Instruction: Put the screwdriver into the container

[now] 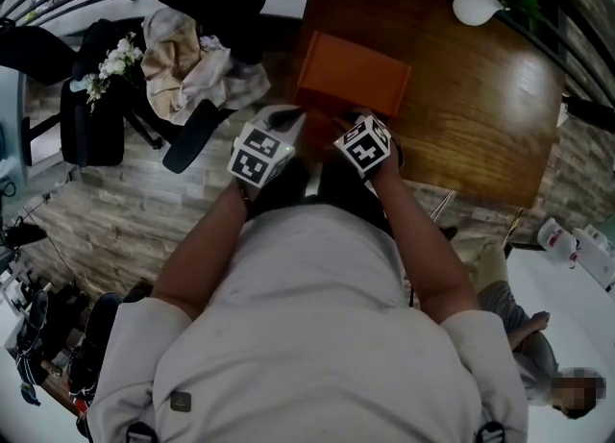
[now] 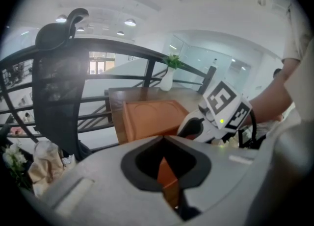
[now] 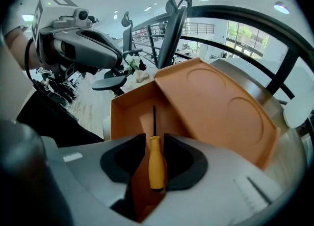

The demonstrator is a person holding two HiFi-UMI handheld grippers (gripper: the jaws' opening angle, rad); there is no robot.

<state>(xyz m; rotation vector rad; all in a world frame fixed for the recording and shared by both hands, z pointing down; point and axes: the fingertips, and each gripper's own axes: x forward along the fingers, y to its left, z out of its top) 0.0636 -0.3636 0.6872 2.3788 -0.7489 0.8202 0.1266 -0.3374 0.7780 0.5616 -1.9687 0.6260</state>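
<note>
Orange plastic fills the right gripper view: the container (image 3: 125, 117) sits open straight below the right hand-held gripper (image 3: 153, 139), its lid (image 3: 221, 107) tilted up just ahead and to the right of it; the yellow-handled screwdriver (image 3: 156, 163) shows in the gap between the spread jaws, shaft pointing away from the hand-held gripper toward the far wall; the pads do not seem to press on the handle, so it looks to lie on the container's floor, which would leave the task as good as done. The left hand-held gripper (image 2: 162, 139) hangs to the left of the right one, apart from the lid, its jaws drawn together at the tips with nothing between them.

What could go wrong, as I judge it: a pad could catch the handle as the right hand-held gripper lifts clear and drag the screwdriver over the near wall; the unsupported lid could drop onto the jaws; the container stands near the corner of the bench (image 1: 480, 95), so a knock could slide it off.
</note>
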